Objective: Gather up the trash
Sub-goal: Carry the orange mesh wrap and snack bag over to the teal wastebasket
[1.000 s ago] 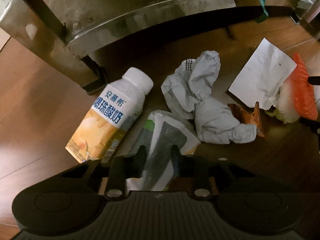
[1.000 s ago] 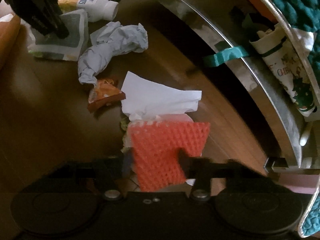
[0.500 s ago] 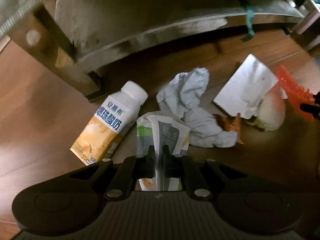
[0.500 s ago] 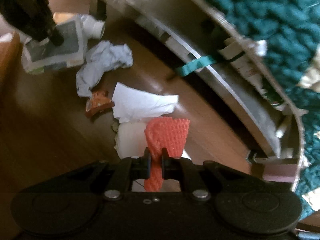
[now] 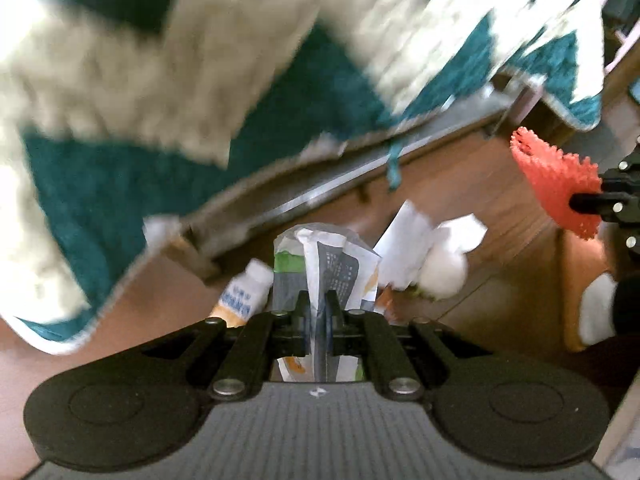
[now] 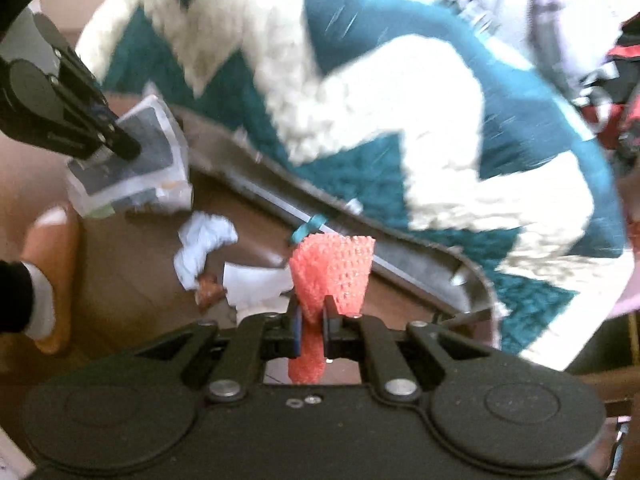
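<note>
Both grippers have risen off the floor (image 5: 500, 200): left gripper (image 5: 318, 312) pinches the wrapper (image 5: 332, 256), right gripper (image 6: 312, 316) the red netting (image 6: 336, 268) (bottle (image 5: 244, 294) and paper (image 6: 204, 240) remain below). Next, judging so: carry both to a bin.

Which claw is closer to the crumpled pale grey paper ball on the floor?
Hard to call, maybe the left. The left claw holds a printed wrapper above the crumpled pale grey paper ball; the right claw, holding orange-red foam netting, is off to its side.
</note>
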